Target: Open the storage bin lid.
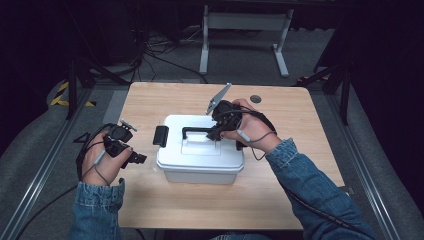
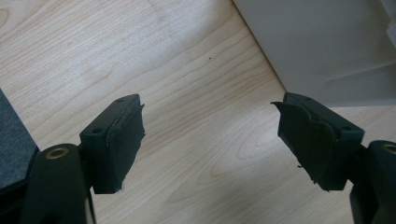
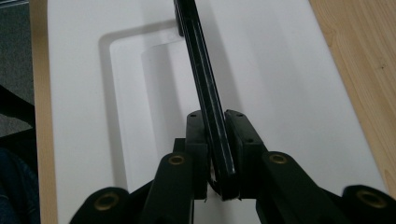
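A white plastic box (image 1: 200, 165) with a lid (image 3: 280, 70) stands in the middle of the wooden table (image 1: 280, 190). Its black carry handle (image 3: 201, 74) is raised off the lid (image 1: 172, 125). My right gripper (image 3: 217, 126) is shut on that handle (image 1: 197, 131) at its right end, above the lid. A black latch (image 1: 160, 135) sticks out on the box's left end. My left gripper (image 1: 135, 159) hovers over the table just left of the box, open, with nothing between its jaws (image 2: 210, 135). The box's white wall (image 2: 327, 42) lies ahead of it to the right.
A small dark round mark (image 1: 255, 98) sits near the table's far right corner. Beyond the table are a grey floor with cables (image 1: 160, 55) and a white metal stand (image 1: 245, 30). Bare tabletop lies in front of the box and to its right.
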The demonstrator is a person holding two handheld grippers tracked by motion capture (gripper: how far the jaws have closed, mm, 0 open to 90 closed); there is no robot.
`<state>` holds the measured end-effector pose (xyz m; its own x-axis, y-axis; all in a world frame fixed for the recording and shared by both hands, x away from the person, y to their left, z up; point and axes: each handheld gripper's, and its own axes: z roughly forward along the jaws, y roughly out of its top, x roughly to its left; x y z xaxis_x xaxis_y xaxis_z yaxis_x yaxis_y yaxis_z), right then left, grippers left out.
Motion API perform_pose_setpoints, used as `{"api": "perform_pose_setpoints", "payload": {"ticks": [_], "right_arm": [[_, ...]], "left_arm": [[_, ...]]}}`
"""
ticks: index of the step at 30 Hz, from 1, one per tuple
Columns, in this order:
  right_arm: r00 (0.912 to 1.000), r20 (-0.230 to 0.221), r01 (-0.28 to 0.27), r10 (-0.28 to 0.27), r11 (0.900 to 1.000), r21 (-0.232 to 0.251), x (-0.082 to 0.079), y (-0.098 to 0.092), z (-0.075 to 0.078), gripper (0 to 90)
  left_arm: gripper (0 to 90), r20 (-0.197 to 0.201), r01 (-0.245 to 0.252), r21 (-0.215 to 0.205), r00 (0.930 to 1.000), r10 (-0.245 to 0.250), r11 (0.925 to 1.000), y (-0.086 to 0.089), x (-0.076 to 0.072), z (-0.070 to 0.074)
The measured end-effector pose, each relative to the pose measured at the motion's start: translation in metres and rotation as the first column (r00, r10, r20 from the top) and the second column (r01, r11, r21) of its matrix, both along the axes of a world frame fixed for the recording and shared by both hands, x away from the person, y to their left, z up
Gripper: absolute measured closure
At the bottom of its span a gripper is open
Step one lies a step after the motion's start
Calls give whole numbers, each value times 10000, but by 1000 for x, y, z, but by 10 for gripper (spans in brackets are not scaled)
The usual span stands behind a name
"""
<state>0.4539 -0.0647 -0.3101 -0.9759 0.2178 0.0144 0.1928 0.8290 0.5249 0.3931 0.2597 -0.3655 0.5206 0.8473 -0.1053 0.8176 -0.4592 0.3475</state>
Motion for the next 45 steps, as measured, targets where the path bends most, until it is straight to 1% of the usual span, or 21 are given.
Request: {"api": "perform_pose_setpoints", "payload": {"ticks": [2,4,5,6,10,11,12,13,15,19,23,26,27,28,29,30,33,35,38,45], "right_arm": [[10000,77,-46,46,10000,-3,-1,0,1,804],[9998,154,-93,92,9999,113,-1,0,2,807],[9999,121,-117,115,9997,191,-2,-1,4,808],[9998,136,-118,115,9996,242,-2,-1,5,809],[9990,253,-373,362,9983,455,-5,1,13,818],[9990,294,-359,345,9982,486,-6,2,16,823],[9986,322,-434,417,9976,533,-6,2,18,827],[9984,313,-484,466,9971,580,-7,3,21,830],[9980,341,-561,538,9960,701,-9,4,27,834],[9972,410,-658,624,9938,897,-11,4,37,840],[9968,587,-593,540,9938,943,-12,2,45,841],[9973,546,-553,499,9932,1029,-12,1,48,841],[9971,612,-521,456,9928,1082,-12,-1,51,841],[9971,612,-521,456,9928,1082,-12,-1,51,841],[9972,629,-466,394,9919,1184,-12,-4,55,842],[9972,629,-466,394,9919,1184,-12,-4,55,842],[9974,668,-370,278,9895,1397,-11,-11,62,842],[9974,673,-359,264,9889,1443,-11,-12,63,842],[9968,791,-269,143,9867,1601,-12,-19,71,841],[9964,843,-161,8,9834,1808,-12,-29,78,842]], "left_arm": [[230,-6,8,46,10000,-8,10000,0,0,0],[230,16,40,36,10000,-40,10000,1,-1,0],[231,60,50,87,10000,-51,9999,2,-1,0],[230,6,-27,9,10000,27,10000,2,-2,0],[231,5,-10,-20,10000,10,10000,3,-3,0],[230,20,29,9,10000,-29,10000,4,-3,0],[230,18,-22,-42,10000,22,10000,4,-4,0],[231,63,-7,9,10000,7,10000,5,-4,0],[230,23,-104,-70,9999,104,9999,6,-6,1],[230,68,-84,1,9999,84,10000,7,-7,1],[231,74,-82,16,9999,82,10000,8,-7,1],[231,61,-79,9,10000,79,10000,7,-7,1],[231,74,-77,-8,9999,77,10000,7,-6,1],[231,70,-69,-4,10000,69,10000,7,-6,1],[231,7,-153,-53,9999,153,9999,7,-6,0],[231,7,-153,-53,9999,153,9999,7,-6,0],[230,-21,-102,-23,9999,102,9999,6,-5,0],[231,-19,-118,-16,9999,118,9999,6,-5,0],[230,-7,-143,-46,9999,143,9999,5,-5,-1],[231,-25,-34,32,10000,34,10000,5,-4,-1]]}}
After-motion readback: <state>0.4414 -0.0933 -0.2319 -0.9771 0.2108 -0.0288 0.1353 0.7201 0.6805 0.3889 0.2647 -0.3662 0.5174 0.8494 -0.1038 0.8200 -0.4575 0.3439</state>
